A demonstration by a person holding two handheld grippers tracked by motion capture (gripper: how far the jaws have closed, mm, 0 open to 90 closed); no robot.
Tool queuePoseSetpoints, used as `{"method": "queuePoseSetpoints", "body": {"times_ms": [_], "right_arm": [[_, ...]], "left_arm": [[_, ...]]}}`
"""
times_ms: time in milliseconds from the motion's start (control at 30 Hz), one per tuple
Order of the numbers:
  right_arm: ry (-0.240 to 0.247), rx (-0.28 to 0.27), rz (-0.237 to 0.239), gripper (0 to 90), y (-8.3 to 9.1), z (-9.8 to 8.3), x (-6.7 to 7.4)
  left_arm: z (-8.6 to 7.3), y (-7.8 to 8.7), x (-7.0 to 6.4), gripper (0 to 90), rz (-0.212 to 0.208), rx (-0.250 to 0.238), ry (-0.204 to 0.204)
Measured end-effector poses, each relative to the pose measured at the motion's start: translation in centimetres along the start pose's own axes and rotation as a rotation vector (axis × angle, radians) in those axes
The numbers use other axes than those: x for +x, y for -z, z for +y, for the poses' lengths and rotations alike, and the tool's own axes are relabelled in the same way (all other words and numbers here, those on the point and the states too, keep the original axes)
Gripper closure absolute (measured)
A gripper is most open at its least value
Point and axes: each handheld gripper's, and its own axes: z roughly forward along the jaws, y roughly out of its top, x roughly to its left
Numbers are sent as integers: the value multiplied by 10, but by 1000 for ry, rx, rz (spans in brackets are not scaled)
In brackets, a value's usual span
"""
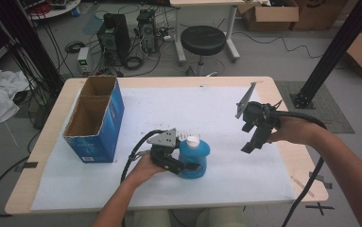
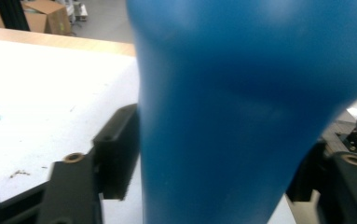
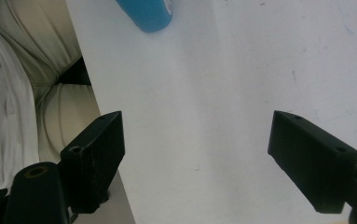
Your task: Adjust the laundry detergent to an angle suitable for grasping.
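My left gripper has its jaws around the blue bottle, which stands on the tabletop near its front edge; whether they press it I cannot tell. My right gripper hovers apart, jaws spread, empty.

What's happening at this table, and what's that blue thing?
A person sits at a table covered with a white sheet, holding a two-jaw gripper in each hand. The left gripper has its jaws on either side of a blue bottle with a white cap, which stands upright near the front; whether the pads press on it is hard to tell. The right gripper hovers over the sheet farther right, jaws open and empty. An open blue cardboard box with two compartments stands at the left.
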Motion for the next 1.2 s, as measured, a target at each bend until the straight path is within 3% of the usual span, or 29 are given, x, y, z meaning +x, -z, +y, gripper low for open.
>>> {"method": "queuePoseSetpoints", "body": {"times_ms": [233, 1200], "right_arm": [[0, -6, 5, 184, -3, -1, 1], [11, -12, 17, 186, -7, -1, 0]], "left_arm": [[4, 4, -1, 218, 26, -24, 32], [7, 8, -7, 206, 65, -1, 9]]}}
